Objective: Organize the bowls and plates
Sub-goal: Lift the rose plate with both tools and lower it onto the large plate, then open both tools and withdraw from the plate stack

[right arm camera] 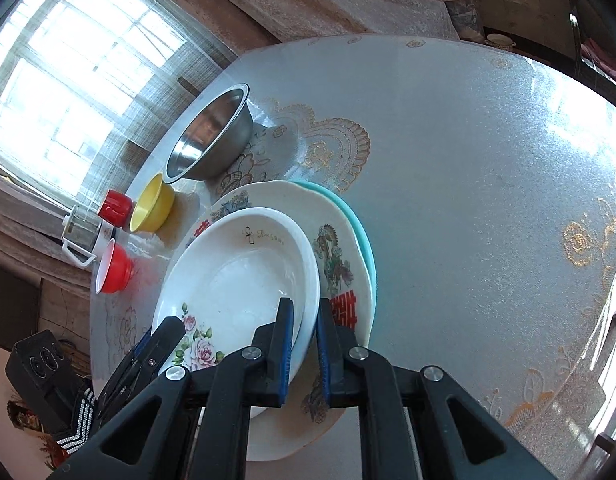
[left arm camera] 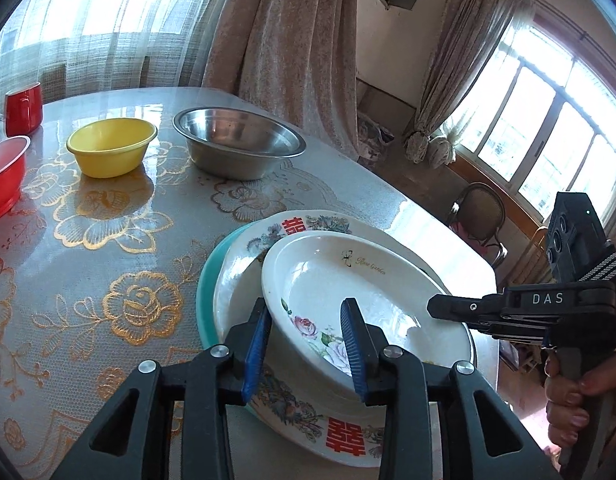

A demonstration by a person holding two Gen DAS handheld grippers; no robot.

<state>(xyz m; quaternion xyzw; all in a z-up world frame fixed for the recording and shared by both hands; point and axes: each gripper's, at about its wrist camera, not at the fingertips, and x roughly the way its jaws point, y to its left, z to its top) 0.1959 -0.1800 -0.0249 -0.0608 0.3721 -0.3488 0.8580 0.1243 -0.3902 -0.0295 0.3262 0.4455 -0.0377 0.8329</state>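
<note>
Jaws: left gripper (left arm camera: pixel 306 344) released astride white rose dish (left arm camera: pixel 348 280) rim; right gripper (right arm camera: pixel 305 344) clenched on rim; teal plate (left arm camera: pixel 206 280) mostly hidden.

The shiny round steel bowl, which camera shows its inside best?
The left wrist view: the shiny round steel bowl sits upright there, its whole inside open to the camera. The right wrist view shows it smaller, seen sideways.

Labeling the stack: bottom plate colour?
Teal bottom plate, only its rim showing under the two white plates; clearest in the right wrist view.
</note>
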